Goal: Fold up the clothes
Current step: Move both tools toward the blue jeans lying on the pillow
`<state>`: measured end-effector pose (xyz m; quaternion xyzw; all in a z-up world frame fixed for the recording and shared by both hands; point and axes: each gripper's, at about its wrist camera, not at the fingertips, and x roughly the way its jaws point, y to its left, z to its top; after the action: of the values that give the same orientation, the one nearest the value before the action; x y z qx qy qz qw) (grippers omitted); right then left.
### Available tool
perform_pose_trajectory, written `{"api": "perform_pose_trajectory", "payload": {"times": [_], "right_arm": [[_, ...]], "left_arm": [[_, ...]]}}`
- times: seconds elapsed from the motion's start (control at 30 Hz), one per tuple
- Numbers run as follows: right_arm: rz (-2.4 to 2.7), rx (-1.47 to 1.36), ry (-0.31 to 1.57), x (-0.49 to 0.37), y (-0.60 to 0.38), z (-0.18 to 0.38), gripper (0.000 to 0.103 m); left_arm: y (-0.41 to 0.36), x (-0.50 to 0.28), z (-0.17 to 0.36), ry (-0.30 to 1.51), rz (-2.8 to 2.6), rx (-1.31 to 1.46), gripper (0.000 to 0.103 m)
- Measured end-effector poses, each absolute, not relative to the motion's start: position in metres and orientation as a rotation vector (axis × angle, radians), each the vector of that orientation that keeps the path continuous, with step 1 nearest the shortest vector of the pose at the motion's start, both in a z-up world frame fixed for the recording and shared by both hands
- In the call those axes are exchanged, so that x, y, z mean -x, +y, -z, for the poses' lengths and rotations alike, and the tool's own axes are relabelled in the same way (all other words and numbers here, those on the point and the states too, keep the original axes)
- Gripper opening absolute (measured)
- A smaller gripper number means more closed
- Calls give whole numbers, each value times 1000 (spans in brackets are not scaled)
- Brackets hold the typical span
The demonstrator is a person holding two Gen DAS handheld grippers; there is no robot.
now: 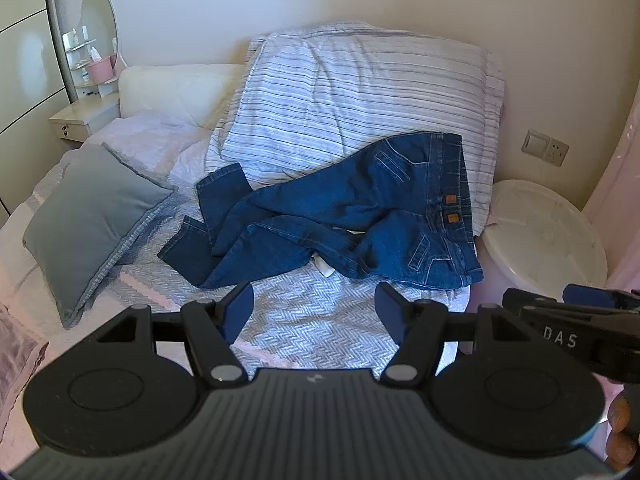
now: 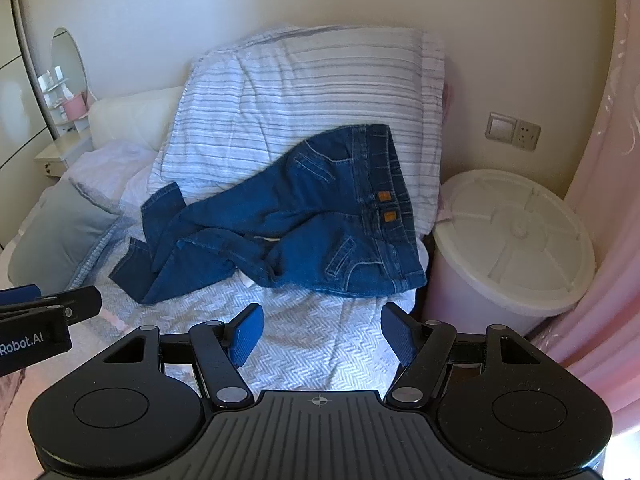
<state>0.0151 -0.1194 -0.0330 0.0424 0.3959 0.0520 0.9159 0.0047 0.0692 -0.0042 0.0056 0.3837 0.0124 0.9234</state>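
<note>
Dark blue jeans [image 1: 344, 208] are lying crumpled in mid-frame on the bed [image 1: 304, 328], waistband propped against a striped duvet [image 1: 352, 92]; something white is peeking from beneath them, too hidden to identify. The left gripper [image 1: 314, 314] and right gripper [image 2: 322, 334] are both hovering spread wide, gripping nothing. A white lidded bin [image 2: 508, 236] is sitting at right, partly cut off.

White item [image 1: 325, 267] mostly hidden under jeans [image 1: 360, 216]; grey pillow [image 2: 60, 232] cut by right-wrist view's edge
</note>
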Motion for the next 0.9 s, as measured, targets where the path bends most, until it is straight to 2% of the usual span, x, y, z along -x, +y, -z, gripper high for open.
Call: {"api": "perform_pose_trajectory", "payload": {"times": [0.9], "right_arm": [[-103, -79, 830, -23, -108, 35, 69]], "left_arm": [[91, -6, 15, 819, -45, 8, 64]]}}
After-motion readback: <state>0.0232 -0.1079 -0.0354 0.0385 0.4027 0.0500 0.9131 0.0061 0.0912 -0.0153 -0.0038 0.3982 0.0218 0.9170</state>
